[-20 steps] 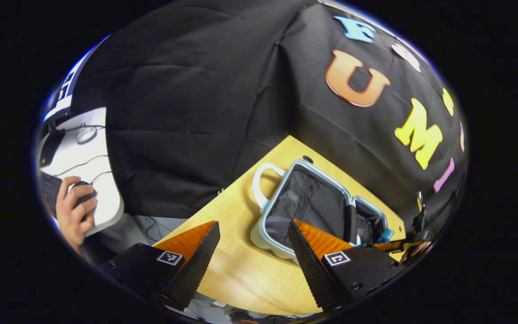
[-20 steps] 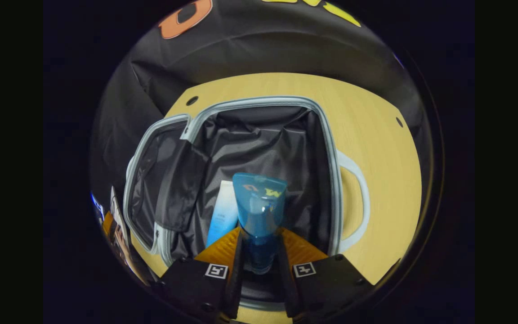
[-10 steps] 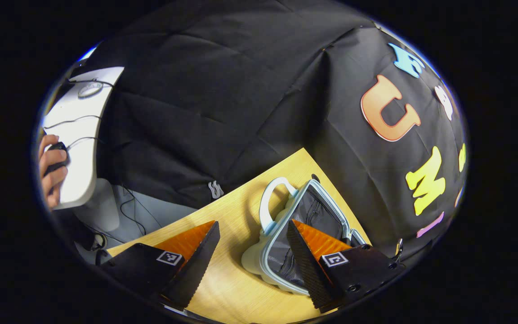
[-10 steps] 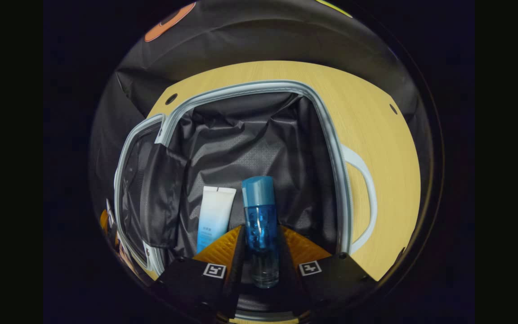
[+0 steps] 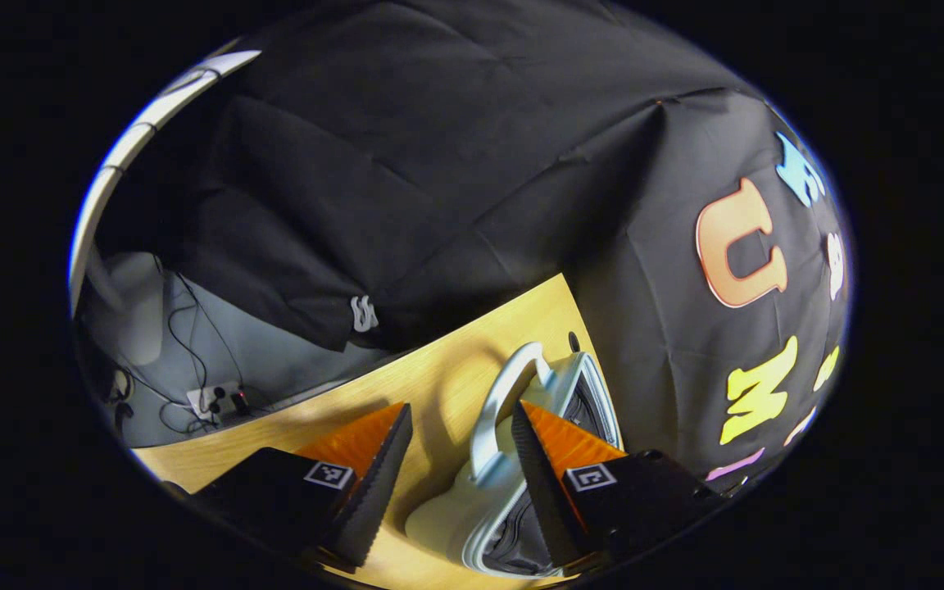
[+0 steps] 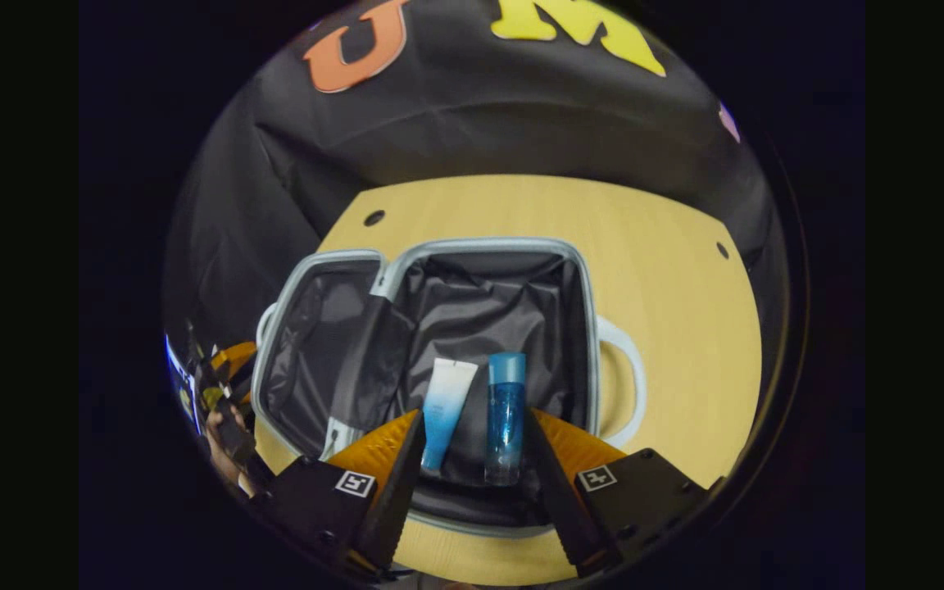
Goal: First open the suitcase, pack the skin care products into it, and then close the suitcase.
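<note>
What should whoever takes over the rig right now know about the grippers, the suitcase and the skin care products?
Right gripper: open, holding nothing, above the near edge of the suitcase.
Left gripper: open, holding nothing, low at the suitcase's handle side.
Suitcase: open on the table, lid laid out flat beside the main half.
Products: blue bottle and white-and-blue tube lie side by side on the dark lining.
Done: suitcase opened, both visible products packed.
Left: swing the lid over and close the suitcase. Whether other products wait elsewhere cannot be told.
</note>
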Motion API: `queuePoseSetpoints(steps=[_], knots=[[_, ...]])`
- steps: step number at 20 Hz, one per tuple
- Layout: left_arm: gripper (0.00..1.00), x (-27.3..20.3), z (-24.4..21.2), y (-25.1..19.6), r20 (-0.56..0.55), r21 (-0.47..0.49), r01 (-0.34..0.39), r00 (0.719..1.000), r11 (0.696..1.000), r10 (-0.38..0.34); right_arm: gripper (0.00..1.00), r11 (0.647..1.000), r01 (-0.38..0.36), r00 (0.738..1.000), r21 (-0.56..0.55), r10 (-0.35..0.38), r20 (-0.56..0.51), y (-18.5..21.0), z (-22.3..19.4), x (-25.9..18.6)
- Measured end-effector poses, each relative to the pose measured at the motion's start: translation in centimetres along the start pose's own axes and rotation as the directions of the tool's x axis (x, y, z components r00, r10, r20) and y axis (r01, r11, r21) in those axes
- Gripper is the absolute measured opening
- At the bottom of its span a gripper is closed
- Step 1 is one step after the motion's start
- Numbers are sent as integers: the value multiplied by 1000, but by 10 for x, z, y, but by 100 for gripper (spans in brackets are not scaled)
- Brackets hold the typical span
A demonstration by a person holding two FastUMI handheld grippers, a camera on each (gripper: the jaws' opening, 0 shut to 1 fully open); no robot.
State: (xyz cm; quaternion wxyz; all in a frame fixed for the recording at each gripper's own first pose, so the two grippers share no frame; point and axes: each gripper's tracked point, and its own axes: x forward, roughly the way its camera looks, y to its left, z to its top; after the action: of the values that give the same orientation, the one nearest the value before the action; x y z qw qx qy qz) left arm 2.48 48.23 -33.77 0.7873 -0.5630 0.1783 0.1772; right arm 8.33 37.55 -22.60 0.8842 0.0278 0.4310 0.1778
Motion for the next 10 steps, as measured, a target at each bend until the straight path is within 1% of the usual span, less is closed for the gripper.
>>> queuePoseSetpoints(steps=[1, 2, 3, 4, 5, 6, 7, 8, 9, 10], knots=[[75, 5, -2, -4, -15, -24, 32, 999, 999, -33, 71, 1000, -9, 1000, -22, 10, 27, 1, 5, -14], [81, 7, -6, -10, -28, -47, 65, 997, 997, -67, 71, 999, -17, 999, -38, 19, 49, 2, 7, -28], [79, 9, -11, -14, -45, -63, 86, 995, 994, -89, 71, 999, -19, 997, -46, 22, 68, 1, 10, -40], [65, 11, -15, -15, -55, -69, 96, 993, 993, -100, 71, 999, -21, 996, -47, 25, 82, -2, 10, -52], [64, 18, -17, -13, -61, -77, 108, 992, 991, -113, 71, 999, -19, 995, -44, 23, 97, -5, 12, -63], [57, 21, -17, -13, -64, -89, 110, 991, 990, -116, 68, 999, -8, 993, -37, 13, 116, -13, 13, -75], [41, 24, -17, -20, -63, -124, 135, 988, 983, -144, 71, 1000, 7, 989, -23, -3, 145, -20, 17, -87], [26, 25, -18, -23, -55, -155, 137, 988, 978, -147, 71, 1000, 8, 985, -12, -5, 173, -25, 20, -99], [11, 27, -16, -23, -52, -175, 147, 986, 974, -158, 68, 1000, -1, 980, -5, 2, 200, -28, 23, -112], [18, 27, -16, -23, -51, -185, 160, 984, 970, -172, 68, 1000, 1, 975, -7, 0, 223, -34, 23, -124]])
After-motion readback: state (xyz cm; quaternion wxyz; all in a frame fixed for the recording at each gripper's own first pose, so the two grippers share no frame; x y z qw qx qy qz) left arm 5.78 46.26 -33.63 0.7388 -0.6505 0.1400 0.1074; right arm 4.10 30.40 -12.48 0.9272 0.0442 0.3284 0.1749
